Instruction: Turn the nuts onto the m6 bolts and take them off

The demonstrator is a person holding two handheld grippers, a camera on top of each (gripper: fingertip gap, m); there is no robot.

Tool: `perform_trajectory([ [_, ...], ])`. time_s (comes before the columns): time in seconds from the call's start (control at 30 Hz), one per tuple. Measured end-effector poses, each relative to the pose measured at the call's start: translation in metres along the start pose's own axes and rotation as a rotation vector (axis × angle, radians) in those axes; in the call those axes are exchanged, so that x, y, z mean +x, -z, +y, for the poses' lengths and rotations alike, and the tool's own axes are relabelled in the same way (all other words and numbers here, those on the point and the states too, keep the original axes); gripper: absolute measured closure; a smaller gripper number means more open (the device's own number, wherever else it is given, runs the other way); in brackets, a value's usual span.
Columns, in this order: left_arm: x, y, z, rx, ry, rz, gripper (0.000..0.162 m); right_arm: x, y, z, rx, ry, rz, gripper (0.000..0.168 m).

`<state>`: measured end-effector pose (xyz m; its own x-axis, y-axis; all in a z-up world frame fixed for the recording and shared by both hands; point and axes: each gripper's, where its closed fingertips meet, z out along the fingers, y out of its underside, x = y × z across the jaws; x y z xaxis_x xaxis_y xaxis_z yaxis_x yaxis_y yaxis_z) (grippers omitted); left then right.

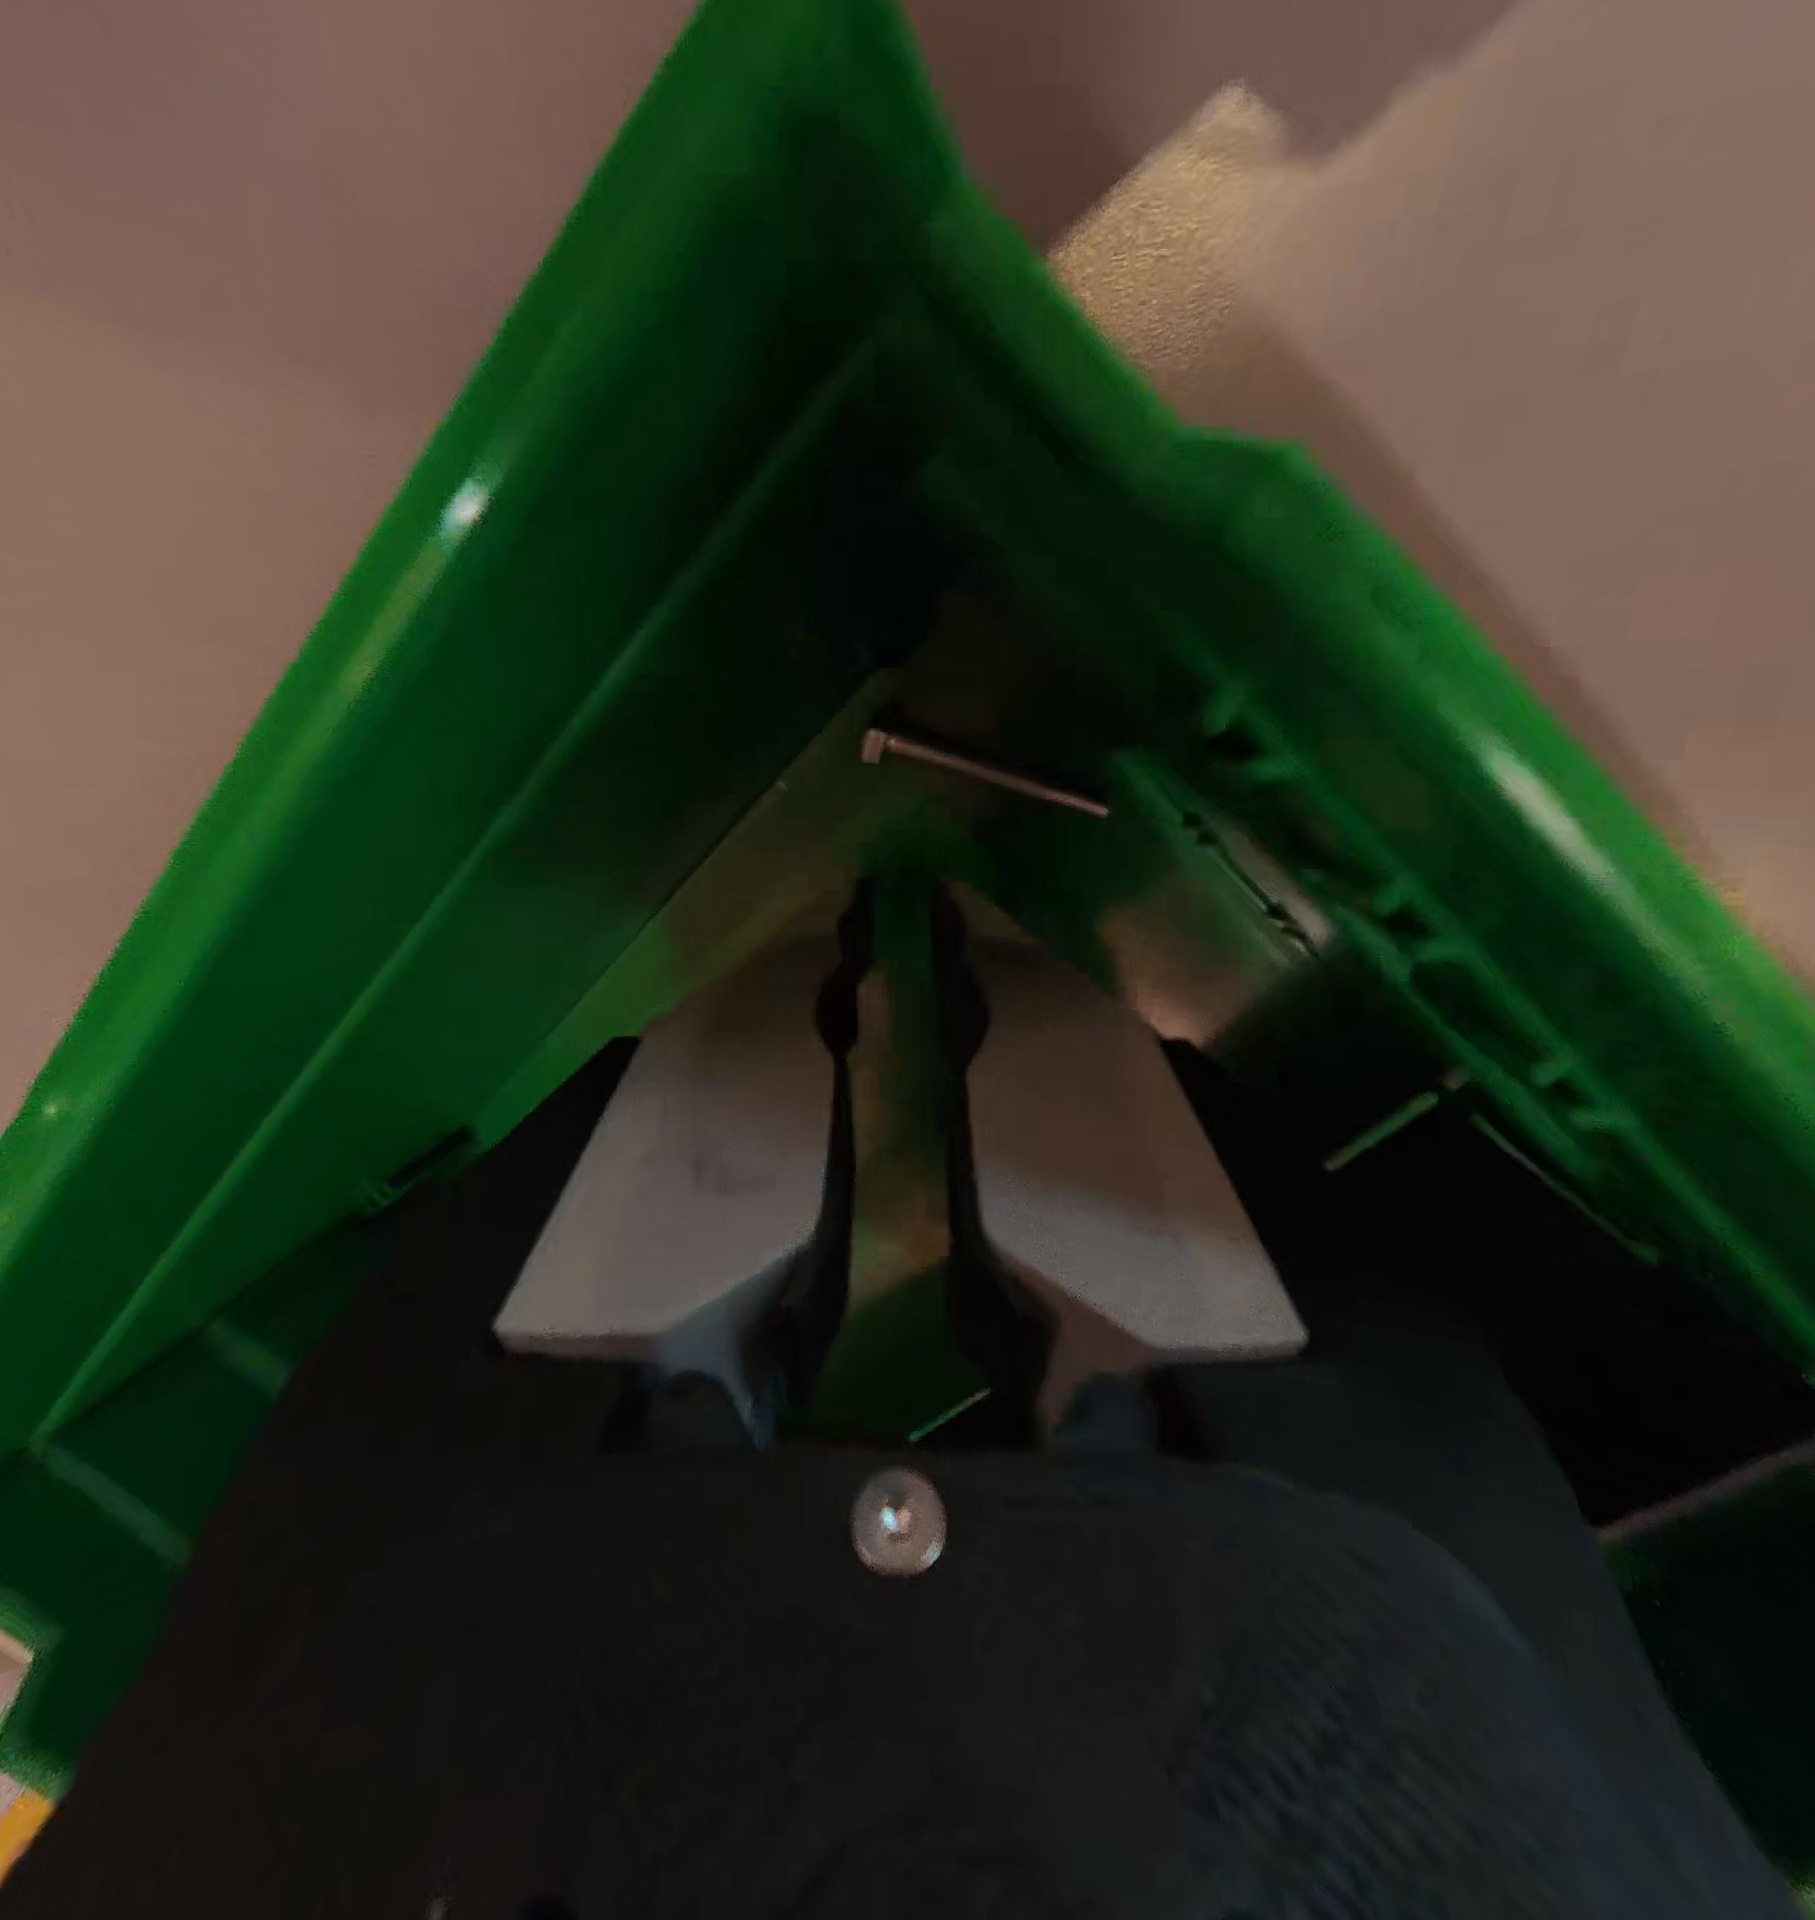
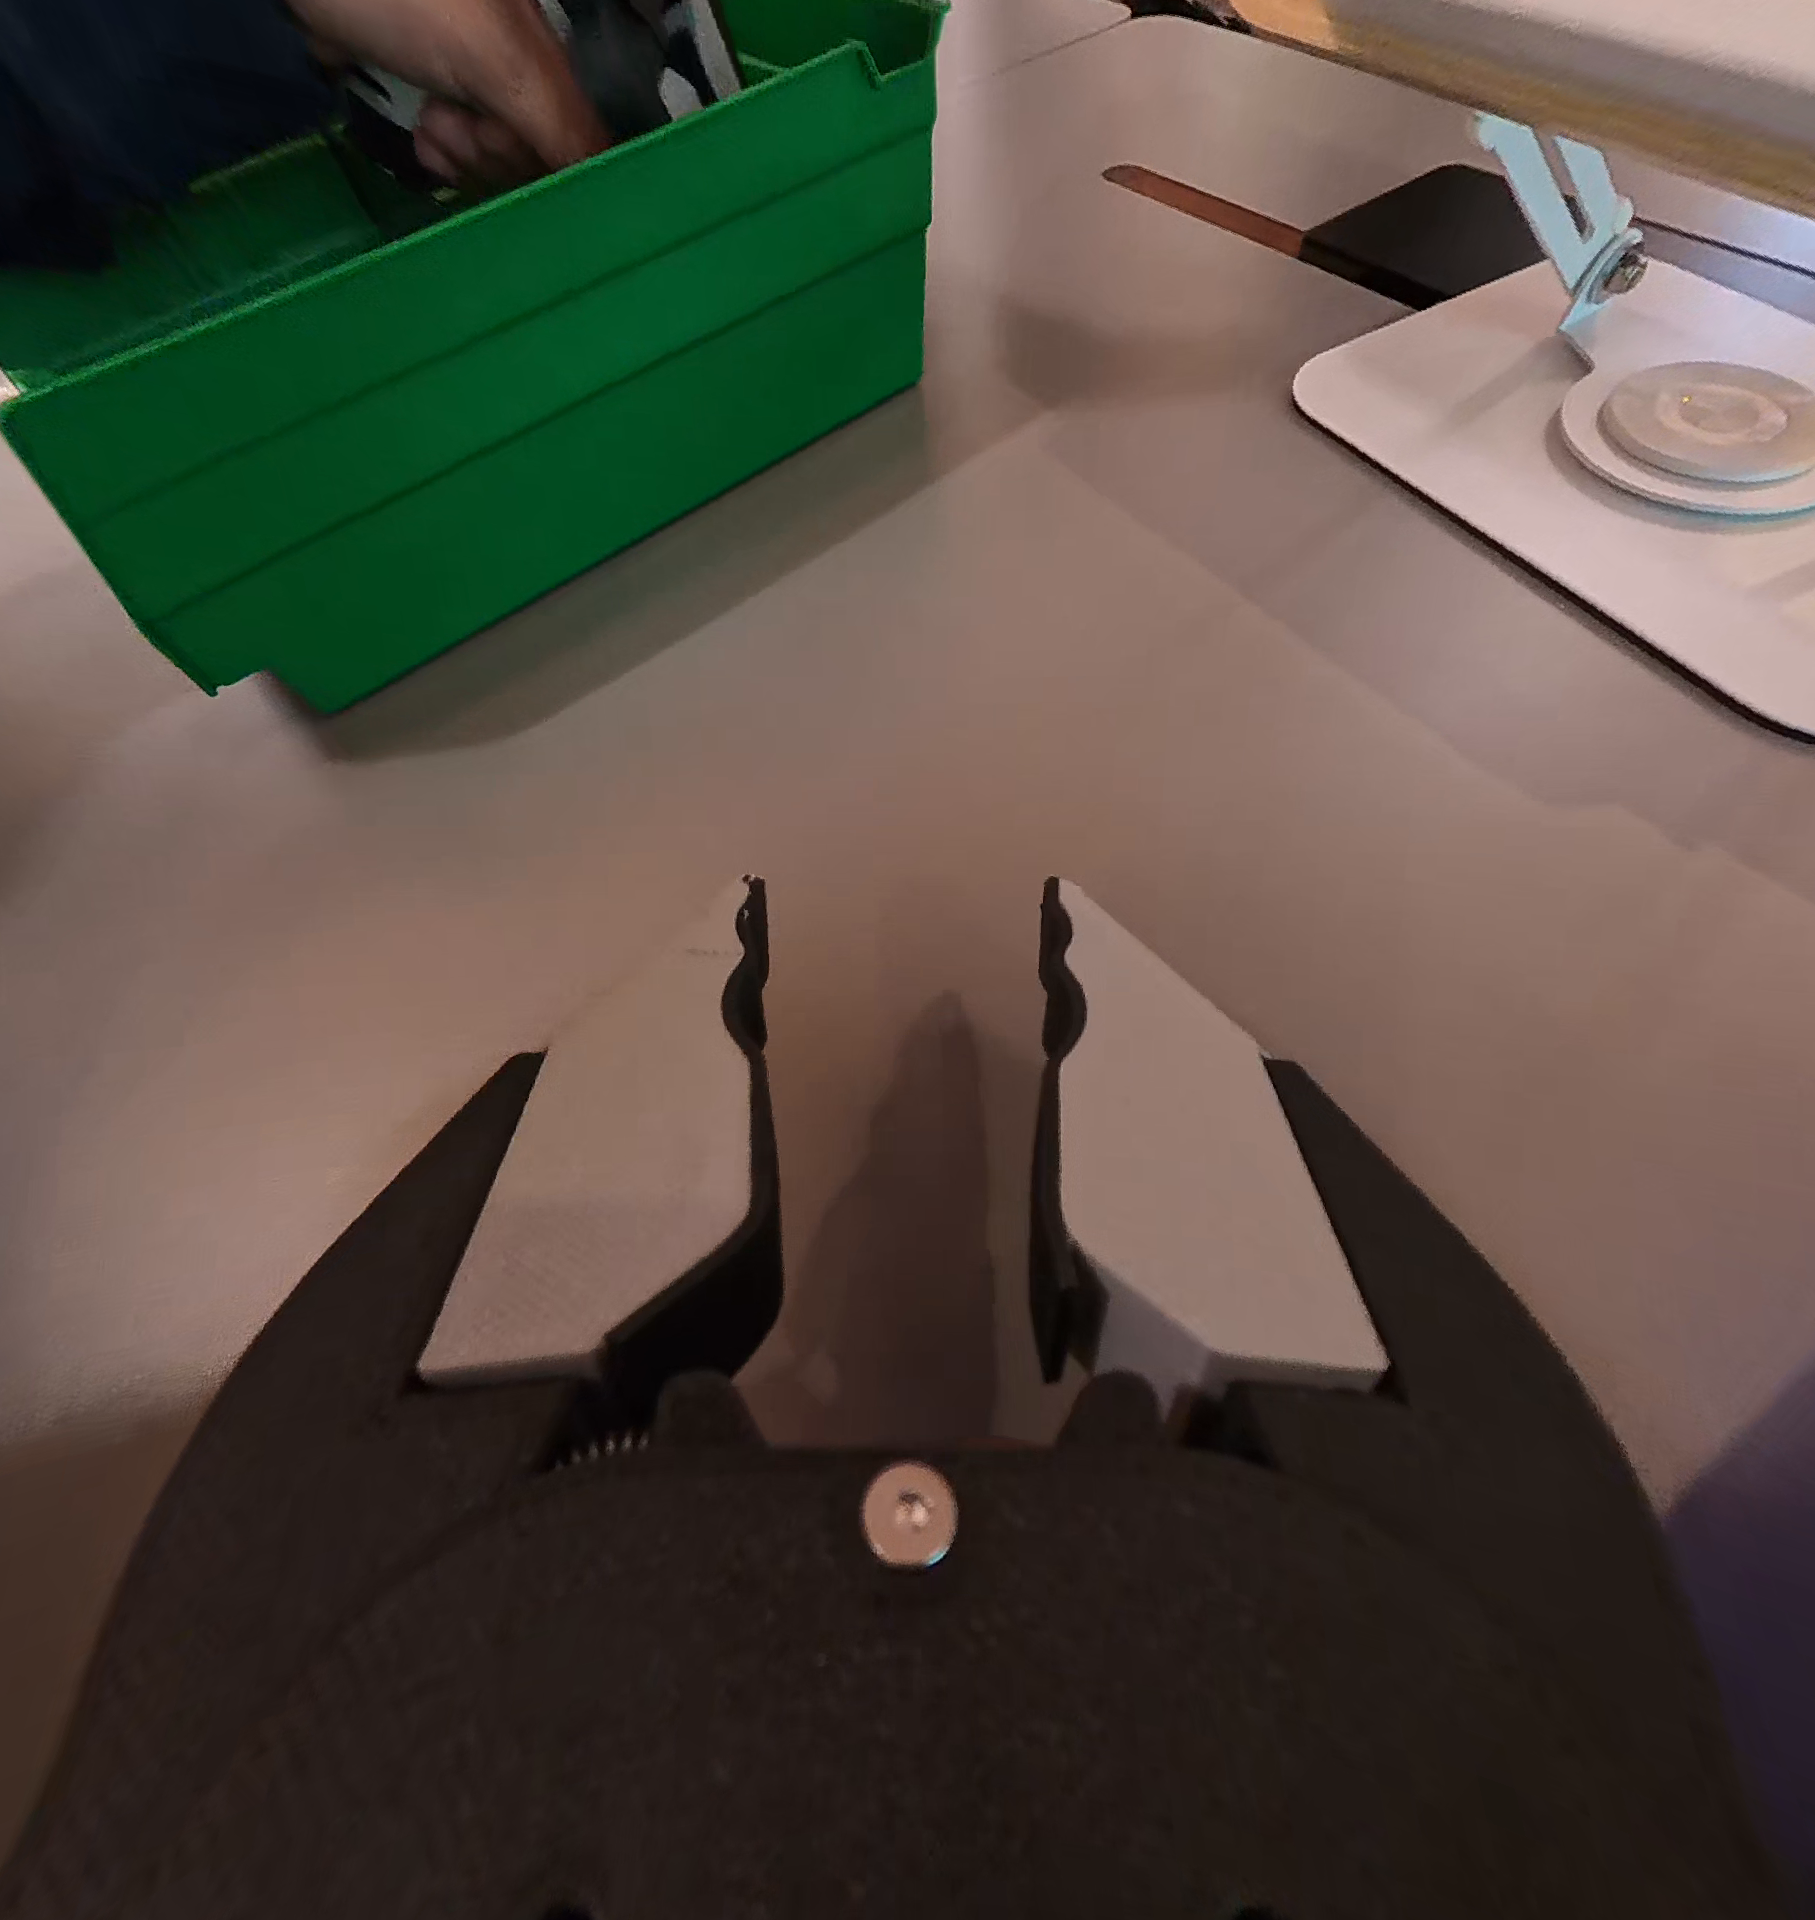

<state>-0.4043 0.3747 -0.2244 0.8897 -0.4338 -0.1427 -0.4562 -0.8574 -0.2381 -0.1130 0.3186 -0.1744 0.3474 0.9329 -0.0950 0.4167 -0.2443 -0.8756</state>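
In the left wrist view I look down into a green plastic bin. A long thin silver bolt lies on the bin floor in the far corner. My left gripper is inside the bin, just short of the bolt, with its jaws only narrowly apart and nothing between them. Another thin rod-like piece lies by the right wall. No nut is visible. In the right wrist view my right gripper is open and empty above the grey table, and the bin stands at the upper left.
In the right wrist view a person's hand reaches into the bin with the other gripper. A white stand base with a round disc sits at the right. A dark slot runs along the table behind it. One gripper's finger ends stand about 30 cm off the other's. From my left tips it is roughly 25 cm to the dark slot; from my right, 40 cm.
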Motion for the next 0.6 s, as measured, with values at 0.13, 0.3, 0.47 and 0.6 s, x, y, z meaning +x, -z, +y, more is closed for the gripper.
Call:
perform_trajectory([
  [0.13,-0.003,0.010,0.001,0.070,0.084,0.084,0.144,-0.003,0.002,-0.004,0.011,0.017,0.003,0.119],
  [0.3,0.001,0.019,-0.007,0.121,0.113,0.132,0.138,-0.002,0.003,-0.004,0.014,0.009,-0.001,0.119],
  [0.47,0.003,0.018,-0.029,0.201,0.263,0.212,0.137,-0.004,0.002,-0.003,0.009,0.007,-0.007,0.119],
  [0.6,0.002,0.010,-0.029,0.159,0.209,0.134,0.132,-0.006,0.004,-0.006,0.019,0.015,-0.011,0.119],
])
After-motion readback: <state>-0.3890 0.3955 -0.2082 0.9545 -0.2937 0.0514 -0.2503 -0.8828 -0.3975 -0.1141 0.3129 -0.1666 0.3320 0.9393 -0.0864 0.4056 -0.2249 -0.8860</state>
